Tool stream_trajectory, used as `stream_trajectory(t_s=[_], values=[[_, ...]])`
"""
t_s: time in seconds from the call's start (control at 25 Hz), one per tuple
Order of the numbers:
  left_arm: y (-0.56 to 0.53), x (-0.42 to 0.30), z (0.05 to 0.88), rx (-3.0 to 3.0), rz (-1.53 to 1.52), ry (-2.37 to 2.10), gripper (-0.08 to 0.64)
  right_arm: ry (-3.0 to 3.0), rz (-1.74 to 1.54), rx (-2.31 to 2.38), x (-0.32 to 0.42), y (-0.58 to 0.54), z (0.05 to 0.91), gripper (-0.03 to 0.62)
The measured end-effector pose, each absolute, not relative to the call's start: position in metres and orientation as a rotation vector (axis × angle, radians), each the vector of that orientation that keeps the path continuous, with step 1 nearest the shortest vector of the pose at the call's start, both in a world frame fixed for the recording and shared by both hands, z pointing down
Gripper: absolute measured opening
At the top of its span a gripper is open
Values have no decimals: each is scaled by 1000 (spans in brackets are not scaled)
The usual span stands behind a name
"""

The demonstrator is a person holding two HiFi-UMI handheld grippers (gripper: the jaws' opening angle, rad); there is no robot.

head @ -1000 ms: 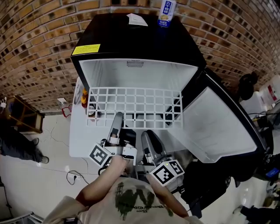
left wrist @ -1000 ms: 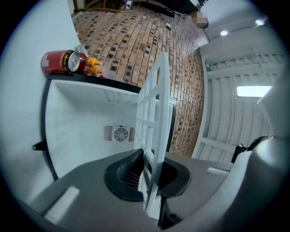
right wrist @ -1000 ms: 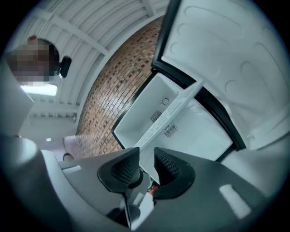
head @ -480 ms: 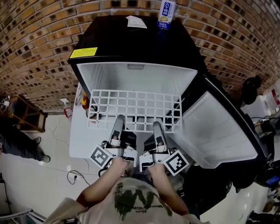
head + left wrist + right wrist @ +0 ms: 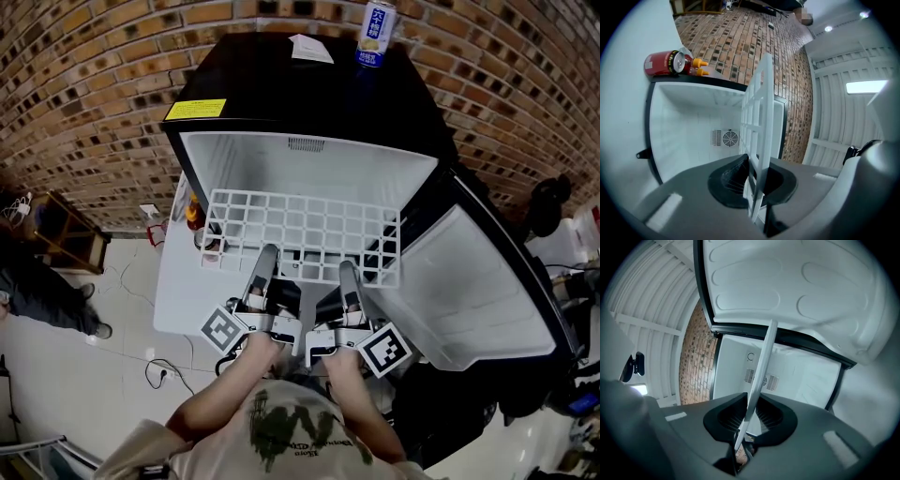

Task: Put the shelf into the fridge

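Note:
A white grid shelf hangs level in front of the open black fridge, its far edge at the mouth of the white inside. My left gripper is shut on the shelf's near edge, left of the middle. In the left gripper view the shelf runs edge-on between the pads of that gripper. My right gripper is at the near edge, right of the middle. Its jaws are closing, and the shelf edge lies pinched between the pads of the gripper.
The fridge door stands open to the right. A drink bottle and a paper lie on the fridge top. A red can and orange-capped bottles sit on a white surface left of the fridge. A brick wall is behind.
My right gripper has come up from low on the right to the shelf's near edge, and its jaws now close on it. The left gripper keeps its hold; the shelf has barely moved.

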State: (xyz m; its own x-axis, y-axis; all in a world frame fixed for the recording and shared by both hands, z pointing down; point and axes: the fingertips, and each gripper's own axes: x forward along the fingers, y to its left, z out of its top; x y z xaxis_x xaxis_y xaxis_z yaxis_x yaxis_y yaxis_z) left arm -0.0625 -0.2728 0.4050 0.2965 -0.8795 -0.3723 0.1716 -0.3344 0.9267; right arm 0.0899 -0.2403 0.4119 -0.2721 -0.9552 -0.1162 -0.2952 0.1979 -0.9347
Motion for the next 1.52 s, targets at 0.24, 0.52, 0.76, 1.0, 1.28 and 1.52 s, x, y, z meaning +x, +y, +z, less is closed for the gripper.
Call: stream_trajectory(t_s=[0.24,0.52,0.76,1.0,1.28,1.52], values=[[-275,-68,408,1504,-1256,-690,23,1714,-1108,-1156,83,-243,411,51],[-276,-67,407,1500,-1277,-683,23,1711,-1121,-1151,86,-245,410,46],[-280,-67,406,1499,-1258,-688,21,1695,-1138,-1137,85,-248,412,44],[-281,-67,408,1498,-1257,-701,20,1650,-1176,-1106,84,-250,414,37],[-280,-67,407,1519,-1250,-703,21,1643,-1173,-1107,85,-248,419,38],[-281,-66,407,1518,-1253,-699,21,1656,-1170,-1112,86,-252,417,40]])
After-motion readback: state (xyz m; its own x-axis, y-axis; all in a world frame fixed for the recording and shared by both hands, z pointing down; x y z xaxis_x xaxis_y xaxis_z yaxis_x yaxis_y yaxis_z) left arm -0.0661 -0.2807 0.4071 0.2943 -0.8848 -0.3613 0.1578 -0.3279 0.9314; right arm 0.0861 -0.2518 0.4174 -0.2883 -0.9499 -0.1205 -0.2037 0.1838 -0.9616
